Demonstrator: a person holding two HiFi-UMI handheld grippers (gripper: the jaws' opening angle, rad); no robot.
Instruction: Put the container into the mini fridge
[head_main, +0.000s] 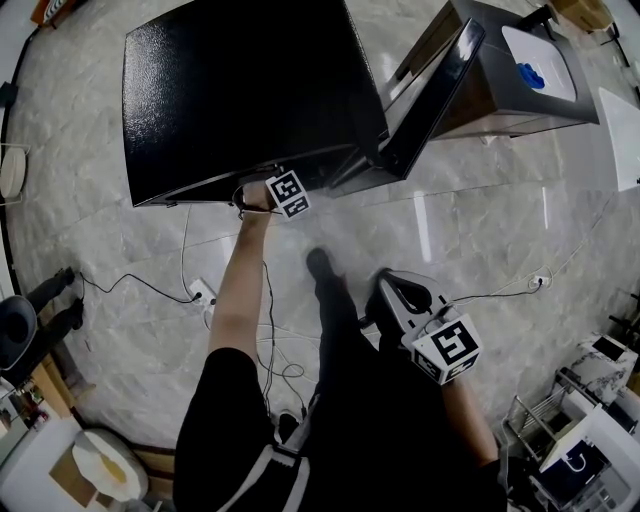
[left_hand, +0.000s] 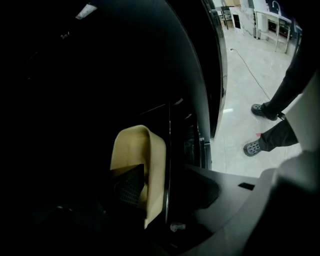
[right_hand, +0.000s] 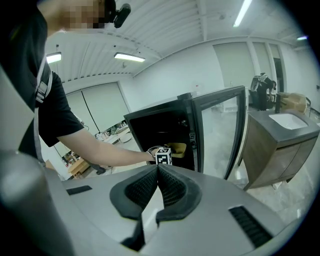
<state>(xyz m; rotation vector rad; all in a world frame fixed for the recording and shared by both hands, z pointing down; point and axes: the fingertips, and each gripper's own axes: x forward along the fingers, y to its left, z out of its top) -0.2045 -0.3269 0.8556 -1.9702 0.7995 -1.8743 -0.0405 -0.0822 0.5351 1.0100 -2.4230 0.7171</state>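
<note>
The beige container (left_hand: 131, 147) is sitting inside the mini fridge (head_main: 240, 90), low centre of the left gripper view. The left gripper (left_hand: 164, 189) is gaping released around its rim, and the right gripper (right_hand: 158, 175) is idling clenched, empty. Only withdrawing seems to be remaining.

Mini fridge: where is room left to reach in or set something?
Free, seemingly: the dark space above the container in the mini fridge; bare floor between its open door and the right gripper. Crowded: the fridge mouth, with the left gripper; cables by the legs.
</note>
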